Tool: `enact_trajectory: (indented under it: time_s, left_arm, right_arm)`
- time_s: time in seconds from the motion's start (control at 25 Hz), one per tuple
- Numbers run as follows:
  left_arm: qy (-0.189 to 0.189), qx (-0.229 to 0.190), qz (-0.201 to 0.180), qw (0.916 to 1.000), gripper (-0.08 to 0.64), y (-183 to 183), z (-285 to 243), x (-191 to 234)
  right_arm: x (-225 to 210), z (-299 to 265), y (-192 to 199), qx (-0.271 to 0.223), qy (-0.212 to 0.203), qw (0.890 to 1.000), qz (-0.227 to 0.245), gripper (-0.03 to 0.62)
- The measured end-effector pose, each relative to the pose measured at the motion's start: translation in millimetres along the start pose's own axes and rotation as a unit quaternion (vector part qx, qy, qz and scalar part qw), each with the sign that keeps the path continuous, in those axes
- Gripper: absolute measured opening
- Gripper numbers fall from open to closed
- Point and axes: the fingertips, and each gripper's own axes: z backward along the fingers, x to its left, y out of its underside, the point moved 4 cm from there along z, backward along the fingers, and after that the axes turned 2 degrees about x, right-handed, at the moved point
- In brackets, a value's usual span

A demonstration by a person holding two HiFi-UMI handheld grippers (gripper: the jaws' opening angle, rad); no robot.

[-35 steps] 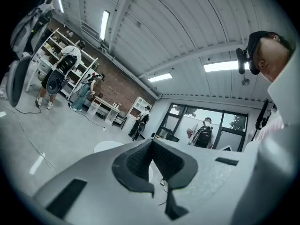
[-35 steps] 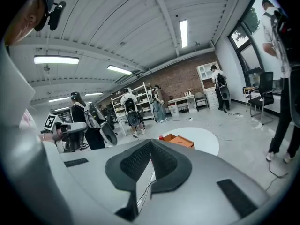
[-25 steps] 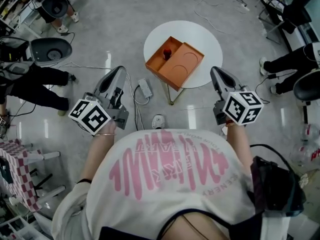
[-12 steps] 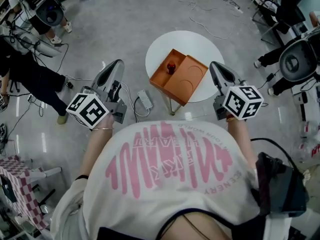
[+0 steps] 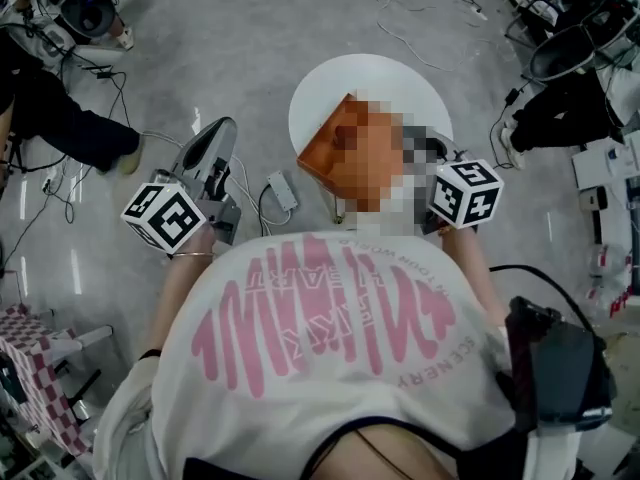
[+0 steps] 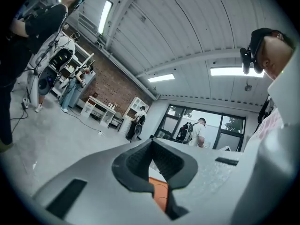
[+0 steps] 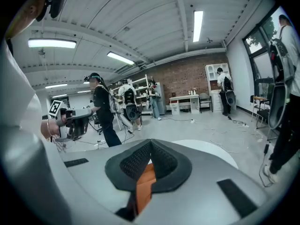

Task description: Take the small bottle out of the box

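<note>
Head view puts the orange rectangular box [image 5: 322, 151] on the round white table [image 5: 375, 76] ahead of you, between your two tools. Most of the box is blurred, so the small bottle cannot be made out. Your left gripper [image 5: 220, 128] is clenched on nothing, left of the table; your right gripper [image 7: 150, 146] is clenched too, empty and pointed at the box.

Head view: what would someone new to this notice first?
The orange box on the round white table at top centre stands out against the grey floor. On either side of it, nearer the person, are the left gripper and right gripper, both shut and empty, each with a black-and-white marker cube. The person's white shirt with pink print fills the bottom.
</note>
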Motion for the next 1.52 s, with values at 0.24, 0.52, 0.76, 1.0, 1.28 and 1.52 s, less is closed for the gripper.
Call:
enact_trajectory:
  time_s: [0.24, 0.52, 0.76, 1.0, 1.28, 1.52]
  left_arm:
    - [-0.04, 0.001, 0.015, 0.9991, 0.008, 14, 18, 11]
    - [-0.118, -0.031, 0.036, 0.9918, 0.008, 20, 32, 8]
    - [-0.178, -0.073, 0.081, 0.9779, 0.008, 32, 76, 0]
    - [-0.237, -0.101, 0.112, 0.9597, 0.008, 54, 109, -9]
    - [-0.3, -0.152, 0.138, 0.9315, 0.008, 74, 152, -35]
    - [-0.341, -0.156, 0.152, 0.9147, 0.008, 85, 164, -42]
  right_arm:
    - [-2, -35, 19, 0.045, -0.039, 0.998, -0.008, 0.005]
    - [-22, -81, 34, 0.103, -0.095, 0.99, -0.022, 0.004]
    - [-7, -116, 45, 0.151, -0.129, 0.98, 0.025, 0.005]
    - [0, -140, 56, 0.177, -0.141, 0.968, 0.109, 0.005]
    - [-12, -163, 78, 0.203, -0.139, 0.951, 0.188, 0.206]
    - [-29, -192, 96, 0.221, -0.133, 0.949, 0.183, 0.206]
